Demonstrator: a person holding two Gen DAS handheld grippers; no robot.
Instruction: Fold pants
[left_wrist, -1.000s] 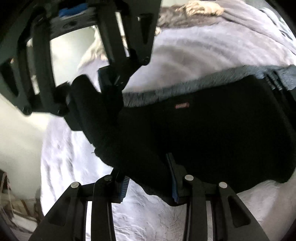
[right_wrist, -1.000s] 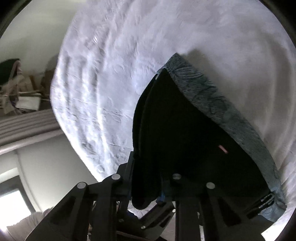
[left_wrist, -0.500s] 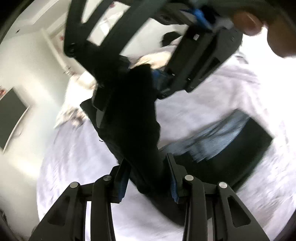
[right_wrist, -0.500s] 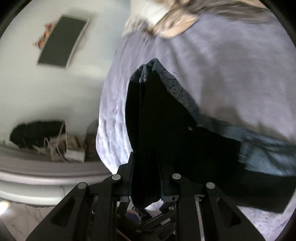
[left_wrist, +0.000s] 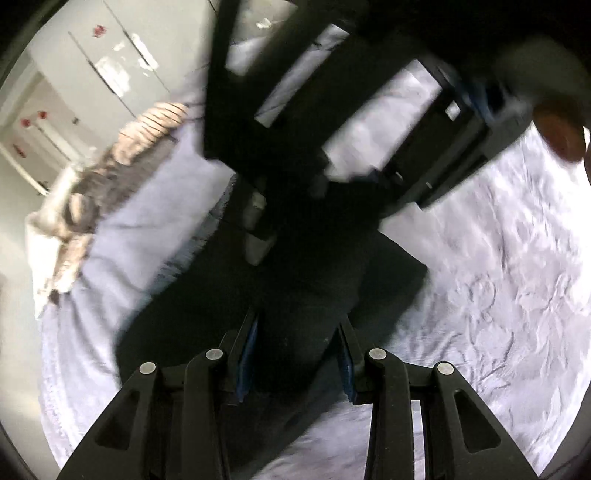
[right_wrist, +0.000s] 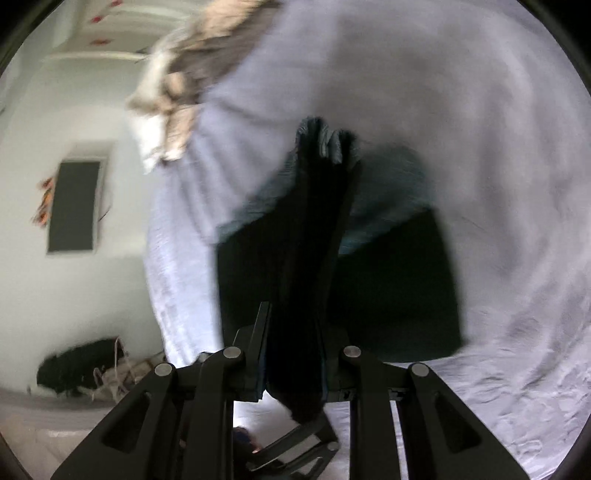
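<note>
— Hanging between both claws and trailing onto the bed, the black pants (left_wrist: 317, 280) are bunching up; I'm seeing their grey waistband (right_wrist: 325, 144) lifted at the far end.

— Are you gripping them?

— Yes — I'm holding my left gripper (left_wrist: 297, 354) clamped on a dark fold, and my right gripper (right_wrist: 293, 354) is pinching another thick fold.

— What's lying around them?

— The pale lilac bedspread (left_wrist: 498, 280) is spreading underneath, and a beige blanket (right_wrist: 177, 92) is sitting crumpled near its edge.
</note>
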